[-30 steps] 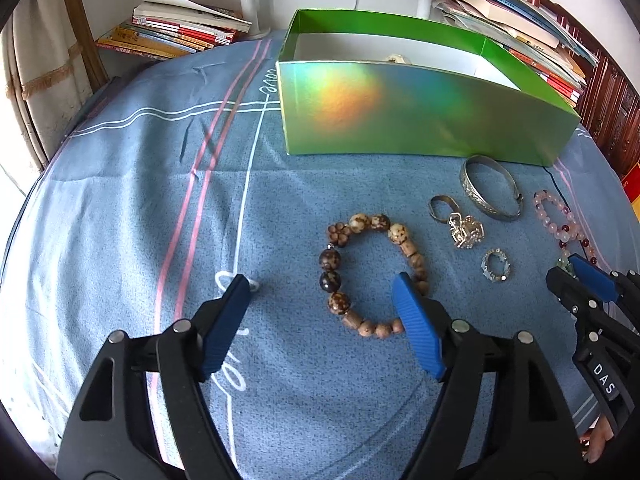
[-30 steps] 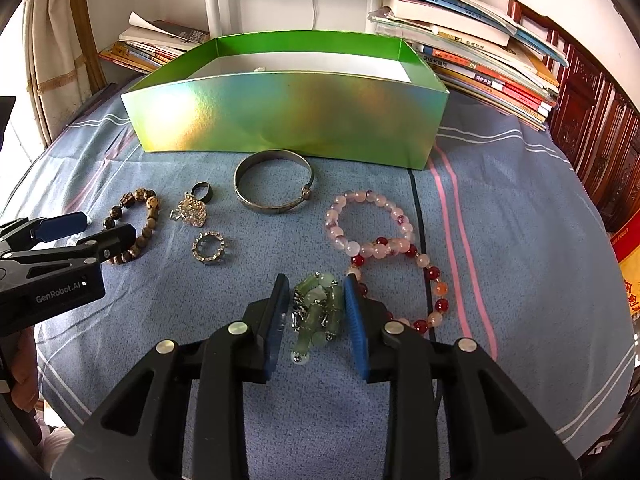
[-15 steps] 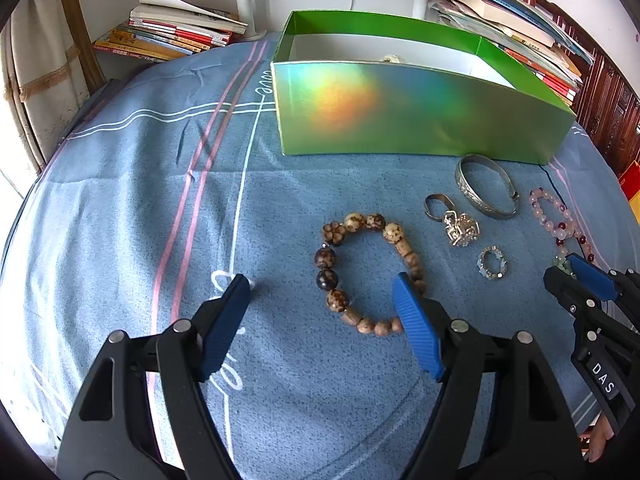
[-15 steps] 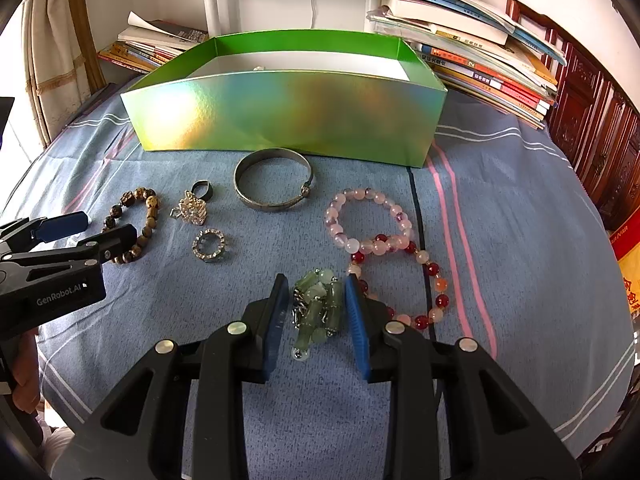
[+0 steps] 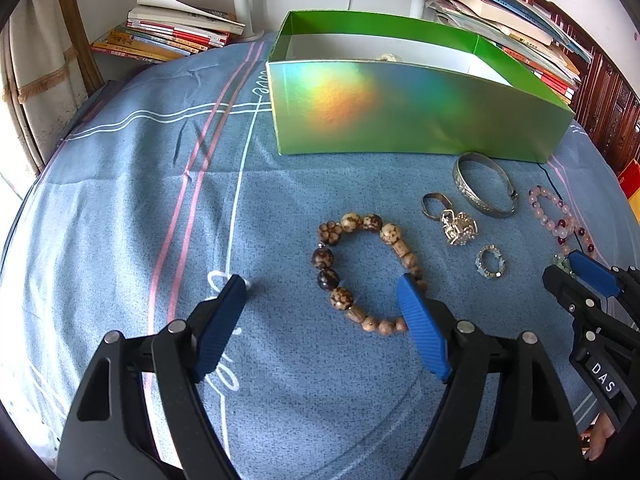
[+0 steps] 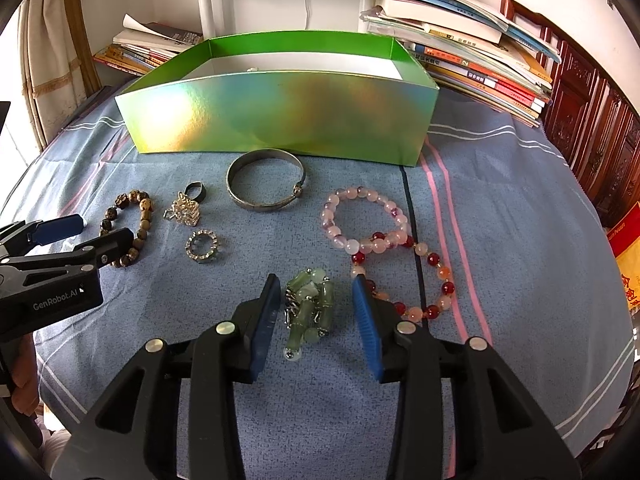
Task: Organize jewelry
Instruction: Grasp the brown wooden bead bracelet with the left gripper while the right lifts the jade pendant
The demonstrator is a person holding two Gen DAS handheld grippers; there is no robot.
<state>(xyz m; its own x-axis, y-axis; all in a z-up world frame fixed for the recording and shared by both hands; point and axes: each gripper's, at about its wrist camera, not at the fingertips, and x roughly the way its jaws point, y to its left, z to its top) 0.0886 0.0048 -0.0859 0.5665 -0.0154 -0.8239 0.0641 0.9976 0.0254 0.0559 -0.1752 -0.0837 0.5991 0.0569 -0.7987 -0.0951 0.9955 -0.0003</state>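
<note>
Right gripper [image 6: 316, 316] jaws opening, green bracelet [image 6: 308, 312] lying loose between them on the blue cloth [image 6: 500, 208]. Left gripper [image 5: 320, 320] wide, opening, over the brown bead bracelet [image 5: 360, 268], not gripping. Green box [image 6: 280, 116] behind.

Bare cloth [image 5: 132, 208] left of the box [image 5: 400, 120] gives open passage. The box's near wall blocks the far side. Ahead of the right gripper [image 6: 316, 312], bangle [image 6: 264, 184], rings [image 6: 203, 245] and bead bracelets [image 6: 368, 220] crowd the cloth.

Left gripper [image 5: 320, 300] jaws opening wide, right gripper [image 6: 316, 306] jaws opening
</note>
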